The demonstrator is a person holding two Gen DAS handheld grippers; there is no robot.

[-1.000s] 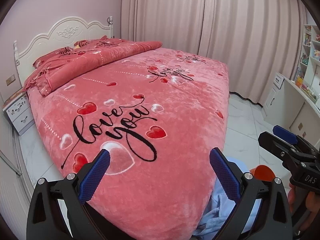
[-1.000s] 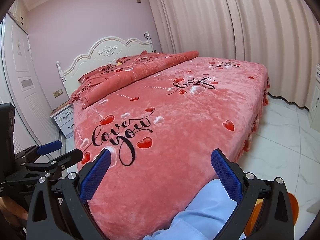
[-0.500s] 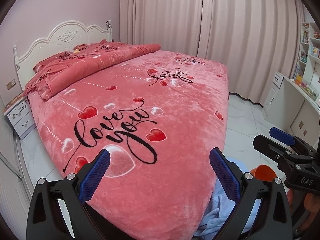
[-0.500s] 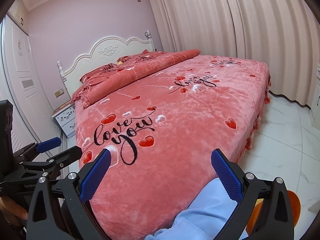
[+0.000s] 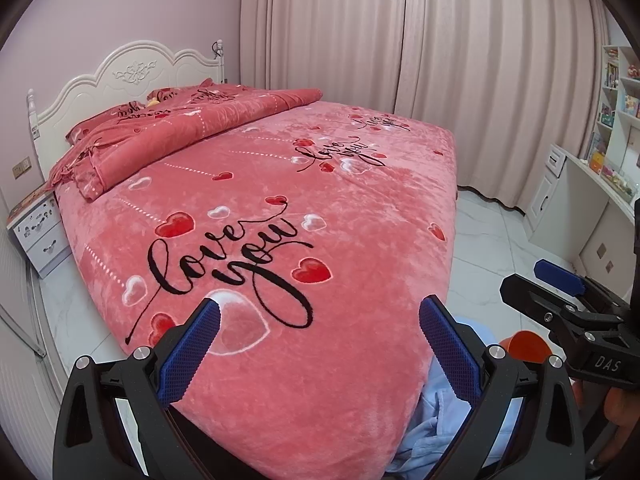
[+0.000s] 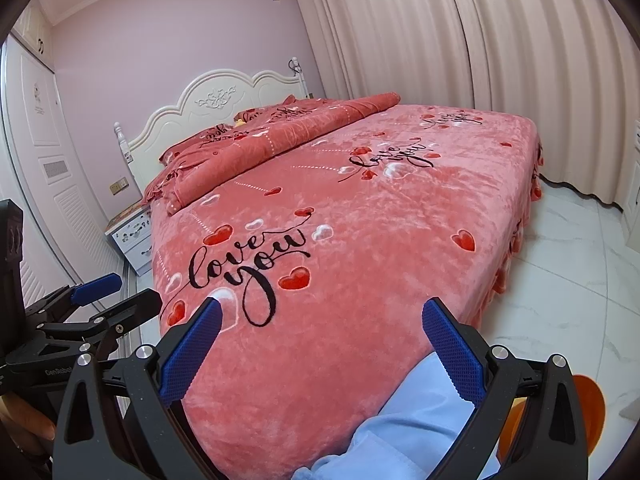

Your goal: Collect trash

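No trash shows on the bed or floor. A wide bed (image 5: pixel 280 208) with a pink "love you" heart blanket (image 6: pixel 360 216) fills both views. My left gripper (image 5: pixel 320 344) is open and empty over the bed's near corner. My right gripper (image 6: pixel 320 340) is open and empty over the same corner. The right gripper also shows at the right edge of the left wrist view (image 5: pixel 560 292). The left gripper shows at the left edge of the right wrist view (image 6: pixel 96 300). A small yellow thing (image 5: pixel 153 101) lies by the pillows; I cannot tell what it is.
A folded quilt (image 5: pixel 180 136) and pillows lie near the white headboard (image 5: pixel 132 76). A white nightstand (image 5: pixel 38 236) stands left of the bed. A desk and shelves (image 5: pixel 600 176) stand at right. Curtains (image 5: pixel 440 60) cover the far wall. An orange object (image 6: pixel 588 412) stands on the white floor by light blue cloth (image 6: pixel 420 412).
Both grippers have tilted down a little, so the bed sits lower in both views. Both stay open and empty.
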